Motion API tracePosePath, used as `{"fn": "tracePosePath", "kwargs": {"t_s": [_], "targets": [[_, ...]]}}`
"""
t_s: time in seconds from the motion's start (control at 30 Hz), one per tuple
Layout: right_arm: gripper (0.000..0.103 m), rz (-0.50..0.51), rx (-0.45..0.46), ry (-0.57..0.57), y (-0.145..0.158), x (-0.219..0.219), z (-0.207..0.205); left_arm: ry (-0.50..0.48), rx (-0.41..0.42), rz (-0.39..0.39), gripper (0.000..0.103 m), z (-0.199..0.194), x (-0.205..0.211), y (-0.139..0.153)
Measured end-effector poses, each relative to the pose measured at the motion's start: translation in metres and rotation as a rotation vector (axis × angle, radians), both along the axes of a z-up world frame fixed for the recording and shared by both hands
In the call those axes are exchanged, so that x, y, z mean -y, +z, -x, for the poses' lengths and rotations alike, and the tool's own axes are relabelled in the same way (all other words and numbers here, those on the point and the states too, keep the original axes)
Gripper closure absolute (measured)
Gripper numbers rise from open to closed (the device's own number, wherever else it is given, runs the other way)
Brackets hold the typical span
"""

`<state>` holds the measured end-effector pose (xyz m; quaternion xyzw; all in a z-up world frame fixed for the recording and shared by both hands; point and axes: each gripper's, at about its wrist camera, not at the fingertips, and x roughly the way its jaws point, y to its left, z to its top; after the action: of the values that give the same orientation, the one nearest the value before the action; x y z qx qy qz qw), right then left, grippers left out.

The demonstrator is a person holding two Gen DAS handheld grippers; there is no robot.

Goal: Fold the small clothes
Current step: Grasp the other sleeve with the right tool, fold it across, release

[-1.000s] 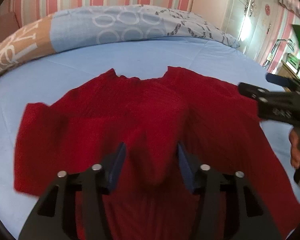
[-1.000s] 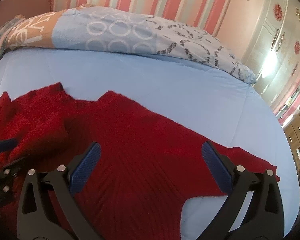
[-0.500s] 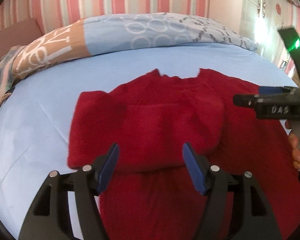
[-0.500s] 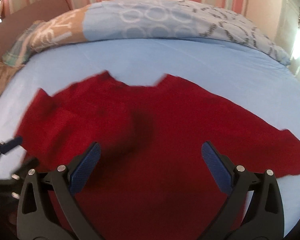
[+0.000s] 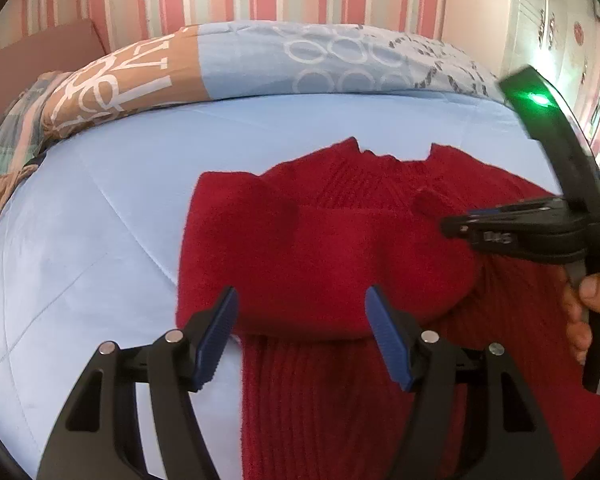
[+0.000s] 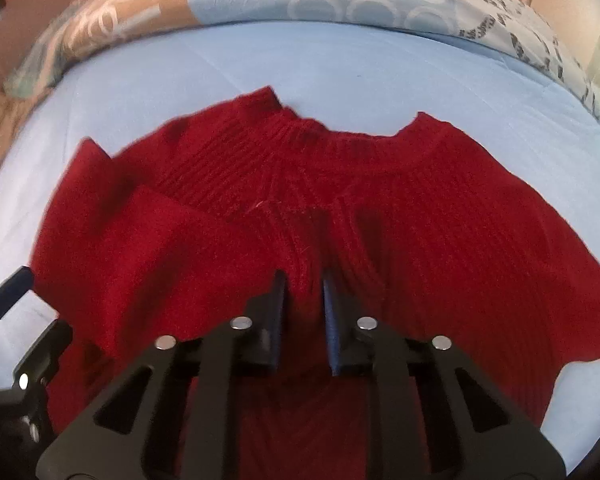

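Note:
A red knitted sweater (image 5: 340, 184) lies flat on the light blue bed sheet (image 5: 100, 240), collar away from me. Its left sleeve (image 5: 300, 264) is folded across the chest. My left gripper (image 5: 300, 292) hangs open just above that folded sleeve, with nothing between its fingers. My right gripper (image 6: 303, 276) is closing its jaws on a raised ridge of the sweater (image 6: 420, 220) at mid chest, and the pads pinch the knit. In the left wrist view the right gripper (image 5: 446, 226) reaches in from the right. The other sleeve (image 6: 560, 300) still lies spread out to the right.
A rolled quilt (image 5: 300, 60) in blue and brown patterns lies along the far side of the bed, below a striped wall. A person's hand (image 5: 596, 292) holds the right gripper's handle. A pale wardrobe (image 5: 540, 20) stands at the far right.
The right gripper came left and down over the chest and went from wide open to pinched on the knit. The left gripper drew back from the folded sleeve, which now lies flat.

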<state>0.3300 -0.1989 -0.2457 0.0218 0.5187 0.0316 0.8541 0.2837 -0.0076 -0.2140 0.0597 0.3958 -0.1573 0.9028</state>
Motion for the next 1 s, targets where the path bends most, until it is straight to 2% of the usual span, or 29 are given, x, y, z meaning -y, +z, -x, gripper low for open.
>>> {"fn": "tracePosePath", "kwargs": {"t_s": [0.07, 0.23, 0.3, 0.33, 0.4, 0.47, 0.6, 0.77, 0.8, 0.9, 1.0], "targets": [[0.087, -0.052, 0.074, 0.018, 0.017, 0.009, 0.006, 0.016, 0.002, 0.016, 0.036, -0.001, -0.004, 0.003], [0.087, -0.002, 0.321, 0.109, 0.068, 0.021, 0.017, 0.05, 0.021, 0.04, 0.036, 0.0, -0.01, 0.012], [0.086, -0.015, 0.411, 0.143, 0.087, 0.027, 0.019, 0.06, 0.032, 0.034, 0.036, 0.001, -0.011, 0.016], [0.086, -0.043, 0.497, 0.185, 0.101, 0.032, 0.026, 0.066, 0.038, 0.031, 0.036, 0.002, -0.012, 0.019], [0.086, -0.027, 0.583, 0.188, 0.114, 0.039, 0.035, 0.07, 0.041, 0.028, 0.036, 0.002, -0.012, 0.022], [0.086, -0.039, 0.54, 0.13, 0.101, 0.058, 0.034, 0.078, 0.046, 0.022, 0.036, 0.004, -0.013, 0.023], [0.086, -0.111, 0.304, -0.017, 0.018, 0.1, 0.037, 0.088, 0.027, 0.031, 0.036, 0.001, -0.012, 0.016], [0.083, -0.116, 0.23, -0.061, -0.019, 0.11, 0.055, 0.064, 0.02, 0.011, 0.036, -0.004, -0.001, 0.008], [0.08, -0.118, 0.225, -0.06, -0.019, 0.112, 0.057, 0.06, 0.02, 0.008, 0.036, -0.005, 0.002, 0.007], [0.05, -0.122, 0.213, -0.063, -0.013, 0.118, 0.059, 0.046, 0.018, 0.004, 0.036, -0.012, 0.014, 0.003], [0.029, -0.106, 0.231, -0.087, -0.003, 0.13, 0.078, 0.032, 0.026, 0.017, 0.036, -0.011, 0.021, 0.006]]}}
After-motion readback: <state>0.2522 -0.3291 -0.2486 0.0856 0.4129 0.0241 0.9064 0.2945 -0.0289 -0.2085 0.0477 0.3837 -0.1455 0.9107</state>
